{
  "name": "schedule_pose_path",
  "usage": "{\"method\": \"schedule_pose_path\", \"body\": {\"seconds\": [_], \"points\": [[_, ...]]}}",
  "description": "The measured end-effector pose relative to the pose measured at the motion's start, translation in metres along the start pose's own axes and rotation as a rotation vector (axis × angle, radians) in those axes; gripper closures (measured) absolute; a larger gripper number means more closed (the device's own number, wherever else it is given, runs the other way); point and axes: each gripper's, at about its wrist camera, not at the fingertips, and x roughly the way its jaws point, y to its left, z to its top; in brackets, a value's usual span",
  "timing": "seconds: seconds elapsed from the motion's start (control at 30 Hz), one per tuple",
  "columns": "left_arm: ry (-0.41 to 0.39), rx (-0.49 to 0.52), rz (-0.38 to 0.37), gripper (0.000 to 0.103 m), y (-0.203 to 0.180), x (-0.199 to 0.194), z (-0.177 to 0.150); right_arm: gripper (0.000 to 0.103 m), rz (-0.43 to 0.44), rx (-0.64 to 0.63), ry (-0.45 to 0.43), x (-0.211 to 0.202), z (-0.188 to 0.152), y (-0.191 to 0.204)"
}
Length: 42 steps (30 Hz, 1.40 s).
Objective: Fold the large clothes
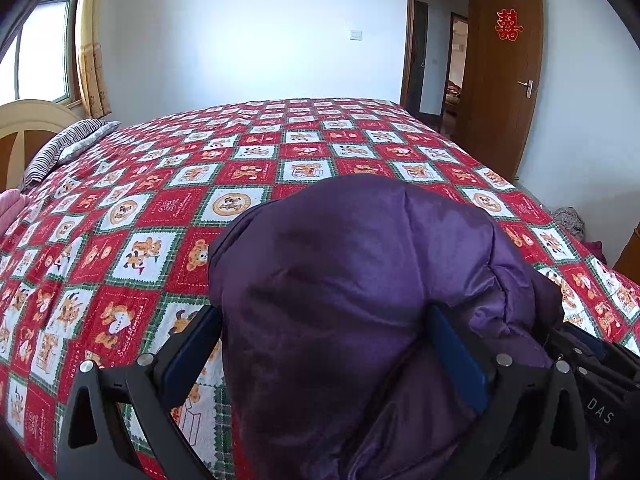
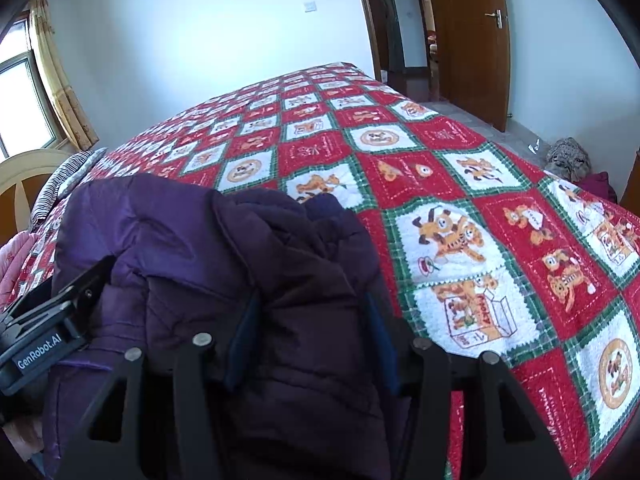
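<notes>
Each hand-held gripper, left [image 1: 320,344] and right [image 2: 308,332], pinches a thick bunch of the purple jacket [image 1: 360,260] above the bed [image 1: 168,184]. The slippery padded cloth could slide out of the jaws, and the fold would then fall open.

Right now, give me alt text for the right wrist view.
The right gripper is closed on a bunched purple padded jacket over a red, white and green teddy-bear bedspread. The left gripper shows at the left edge, and a wooden door stands open beyond.

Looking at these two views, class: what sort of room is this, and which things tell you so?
Most likely a home bedroom: a wide bed under a teddy-bear quilt, a striped pillow by its headboard, and a curtain.
</notes>
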Motion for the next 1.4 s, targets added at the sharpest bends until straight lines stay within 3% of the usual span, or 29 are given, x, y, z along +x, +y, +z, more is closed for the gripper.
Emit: {"method": "schedule_pose_path", "body": {"seconds": [0.47,0.53,0.6,0.67,0.73,0.9,1.0,1.1,1.13,1.17,1.27,1.4], "points": [[0.005,0.001,-0.009,0.001,0.0,0.002,0.001,0.044,0.021,0.036,0.036,0.011,0.002,-0.006],[0.044,-0.003,-0.062,0.001,0.008,0.002,0.004,0.041,0.026,0.028,0.054,0.01,0.005,-0.006],[0.084,-0.037,-0.133,0.001,0.025,-0.004,0.004,0.029,0.027,0.022,0.07,0.007,0.01,-0.008],[0.071,-0.121,-0.188,0.001,0.052,-0.022,-0.006,0.011,0.013,0.031,0.076,0.002,0.012,-0.015],[0.075,-0.191,-0.23,0.001,0.076,-0.031,-0.019,0.01,0.049,0.038,0.089,0.002,0.013,-0.023],[0.19,-0.354,-0.426,0.001,0.098,-0.007,-0.04,0.01,0.204,0.12,0.175,0.018,0.013,-0.041],[0.209,-0.381,-0.497,0.001,0.084,0.006,-0.04,0.013,0.237,0.111,0.204,0.022,0.013,-0.04],[0.222,-0.386,-0.562,0.001,0.065,0.02,-0.036,0.022,0.346,0.149,0.253,0.033,0.01,-0.046],[0.226,-0.388,-0.573,0.001,0.063,0.021,-0.034,0.036,0.384,0.155,0.257,0.034,0.009,-0.047],[0.224,-0.374,-0.576,0.001,0.058,0.019,-0.031,0.047,0.445,0.161,0.256,0.034,0.006,-0.047],[0.185,-0.274,-0.562,0.003,0.042,-0.002,-0.022,0.063,0.5,0.157,0.244,0.026,0.001,-0.044],[0.155,-0.24,-0.538,0.004,0.04,-0.034,-0.02,0.07,0.562,0.168,0.188,0.006,-0.008,-0.033]]}}
